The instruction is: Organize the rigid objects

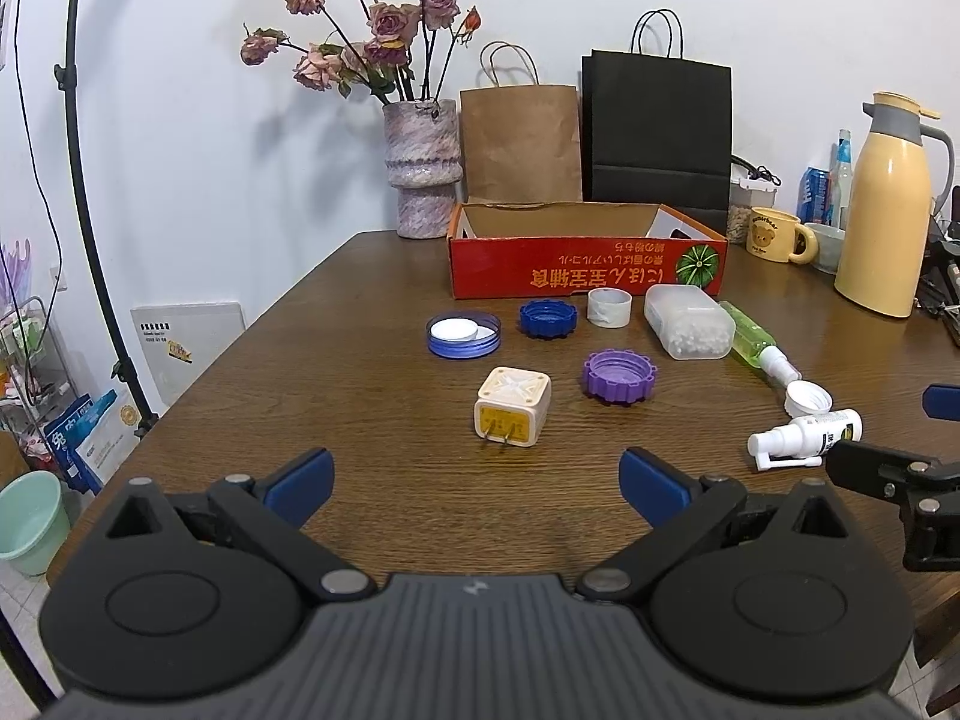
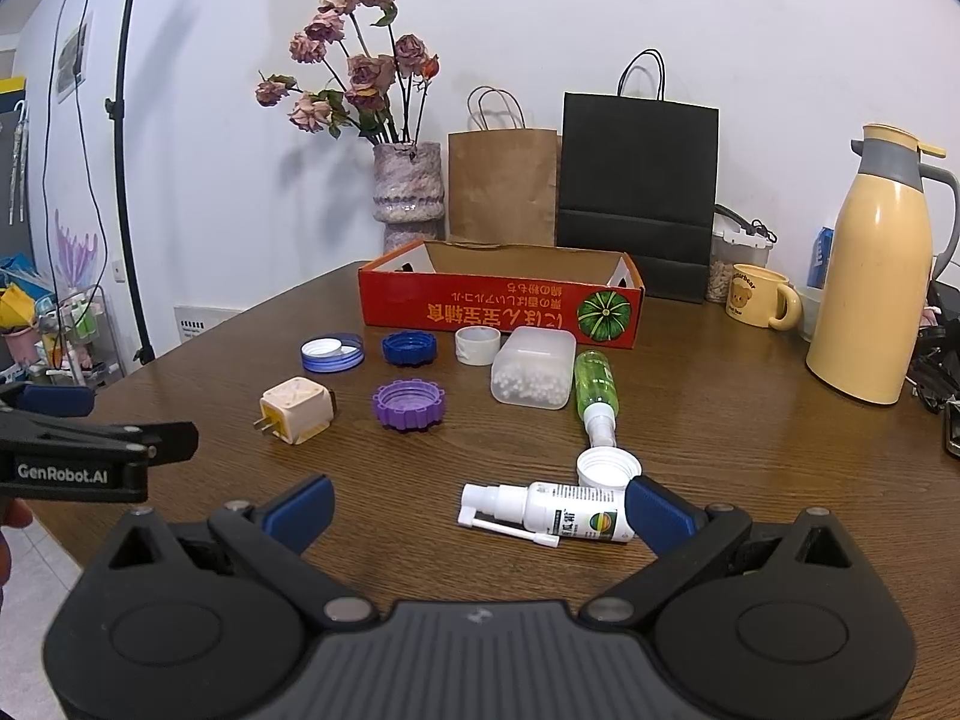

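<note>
A red cardboard box point(image 1: 585, 267) point(image 2: 501, 306) stands open at the back of the wooden table. In front of it lie a cream plug adapter point(image 1: 512, 407) point(image 2: 296, 411), a purple cap point(image 1: 619, 375) point(image 2: 409, 404), a blue cap point(image 1: 547, 318) point(image 2: 409, 348), a blue lid point(image 1: 464, 333) point(image 2: 332, 353), a white ring point(image 1: 609, 307) point(image 2: 477, 345), a clear bead box point(image 1: 689, 320) point(image 2: 533, 373), a green spray bottle point(image 1: 756, 341) point(image 2: 595, 393), a white cap point(image 1: 807, 397) point(image 2: 608, 468) and a white spray bottle point(image 1: 804, 435) point(image 2: 549, 513). My left gripper point(image 1: 477, 489) is open, just short of the adapter. My right gripper point(image 2: 477, 510) is open around the white spray bottle.
A vase of dried roses point(image 1: 423, 174), a brown paper bag point(image 1: 521, 141) and a black bag point(image 1: 657, 132) stand behind the box. A yellow thermos point(image 2: 870, 276), a bear mug point(image 2: 757, 295) and a jar point(image 2: 735, 261) stand at the right. The table edge runs along the left.
</note>
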Tool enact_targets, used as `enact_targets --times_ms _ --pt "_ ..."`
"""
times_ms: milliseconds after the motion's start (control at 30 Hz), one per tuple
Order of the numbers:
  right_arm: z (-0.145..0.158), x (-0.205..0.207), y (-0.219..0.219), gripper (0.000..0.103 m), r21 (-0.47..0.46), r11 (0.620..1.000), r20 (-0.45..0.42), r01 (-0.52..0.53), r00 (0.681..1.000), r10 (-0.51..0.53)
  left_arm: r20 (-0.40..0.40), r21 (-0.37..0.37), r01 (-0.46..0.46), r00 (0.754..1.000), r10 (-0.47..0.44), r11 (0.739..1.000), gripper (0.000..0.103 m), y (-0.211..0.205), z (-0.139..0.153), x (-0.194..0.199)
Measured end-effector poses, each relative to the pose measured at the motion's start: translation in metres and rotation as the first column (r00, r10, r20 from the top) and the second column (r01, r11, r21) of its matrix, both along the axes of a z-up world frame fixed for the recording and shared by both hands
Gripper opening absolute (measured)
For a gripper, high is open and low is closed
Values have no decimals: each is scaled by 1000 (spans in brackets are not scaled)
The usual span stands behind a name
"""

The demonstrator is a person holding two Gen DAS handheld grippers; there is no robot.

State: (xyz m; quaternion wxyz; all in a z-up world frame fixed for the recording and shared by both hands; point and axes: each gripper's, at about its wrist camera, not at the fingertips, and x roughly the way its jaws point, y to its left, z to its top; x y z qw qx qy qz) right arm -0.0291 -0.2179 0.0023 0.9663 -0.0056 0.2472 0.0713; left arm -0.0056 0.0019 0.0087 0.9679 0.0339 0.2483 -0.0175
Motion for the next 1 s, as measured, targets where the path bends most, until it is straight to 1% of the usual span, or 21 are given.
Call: enact_targets --times_ms 267,1000 --pt "5 0 1 103 -3 1000 1 -3 1000 3 4 -1 2 1000 -2 1000 103 0 2 -2" --pt "6 -2 4 103 -7 1000 12 -6 1000 6 14 -2 6 1000 -6 1000 103 2 7 -4"
